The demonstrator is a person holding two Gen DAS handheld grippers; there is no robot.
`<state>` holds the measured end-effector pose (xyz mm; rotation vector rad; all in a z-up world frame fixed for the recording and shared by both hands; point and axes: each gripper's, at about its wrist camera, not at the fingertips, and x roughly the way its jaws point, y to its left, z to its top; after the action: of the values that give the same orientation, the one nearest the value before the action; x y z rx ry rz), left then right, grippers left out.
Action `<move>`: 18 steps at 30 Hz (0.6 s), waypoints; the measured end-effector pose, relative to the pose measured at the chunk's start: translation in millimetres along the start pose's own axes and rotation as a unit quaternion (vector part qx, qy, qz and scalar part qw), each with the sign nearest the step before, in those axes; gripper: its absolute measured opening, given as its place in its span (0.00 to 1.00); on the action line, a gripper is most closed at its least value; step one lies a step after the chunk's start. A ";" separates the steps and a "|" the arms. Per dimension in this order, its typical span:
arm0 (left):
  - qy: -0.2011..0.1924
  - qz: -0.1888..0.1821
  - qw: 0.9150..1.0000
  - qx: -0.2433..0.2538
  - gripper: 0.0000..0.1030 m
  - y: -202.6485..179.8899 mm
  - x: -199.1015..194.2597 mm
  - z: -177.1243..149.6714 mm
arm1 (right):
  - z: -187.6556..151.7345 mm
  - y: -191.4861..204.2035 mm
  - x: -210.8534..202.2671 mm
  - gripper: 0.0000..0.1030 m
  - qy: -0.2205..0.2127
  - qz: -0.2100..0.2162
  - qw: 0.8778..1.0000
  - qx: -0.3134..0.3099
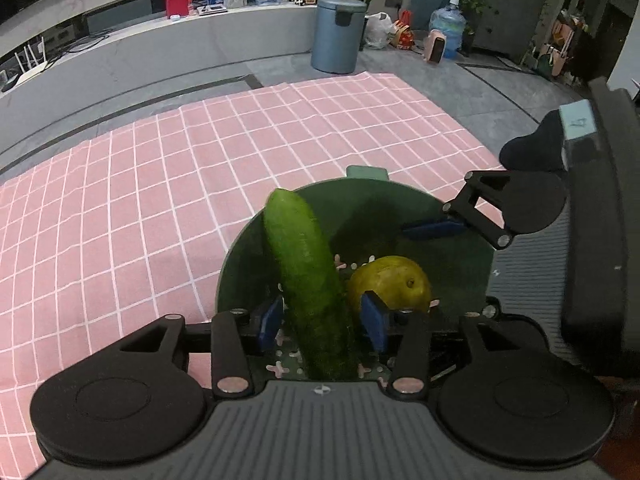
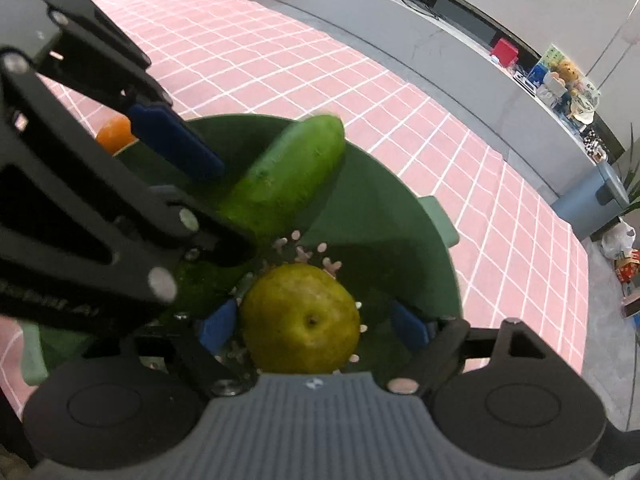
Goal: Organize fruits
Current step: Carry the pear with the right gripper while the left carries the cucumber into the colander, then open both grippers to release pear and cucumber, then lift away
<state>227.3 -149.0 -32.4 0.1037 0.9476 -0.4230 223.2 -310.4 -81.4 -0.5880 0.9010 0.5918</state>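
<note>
A dark green perforated basket [image 1: 400,208] [image 2: 380,216] stands on a pink checked cloth. Inside, a cucumber [image 1: 304,264] [image 2: 288,172] leans with its tip over the rim, and a yellow-green pear [image 1: 394,282] [image 2: 300,320] rests on the bottom. My left gripper [image 1: 321,322] is open, its blue pads either side of the cucumber's lower half with slim gaps. My right gripper [image 2: 313,326] is open around the pear, with the right pad clearly off it. An orange [image 2: 114,134] lies on the cloth just outside the basket, partly hidden by the left gripper's fingers [image 2: 176,140].
The pink checked cloth [image 1: 160,200] [image 2: 320,60] covers the floor around the basket. Beyond it are a curved grey ledge [image 1: 200,40], a blue-grey bin [image 1: 340,34], a water bottle [image 1: 448,26] and bags. The right gripper's body [image 1: 520,208] crowds the basket's right side.
</note>
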 end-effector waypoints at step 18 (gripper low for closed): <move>-0.056 0.035 0.998 0.013 0.59 7.2 -99.1 -32.3 | 1.5 46.1 -90.1 0.90 -0.060 -0.075 0.995 0.024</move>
<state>155.0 -103.4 27.9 0.1361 0.8267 -0.3732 148.3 -297.4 -14.6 -0.5649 0.7485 0.4625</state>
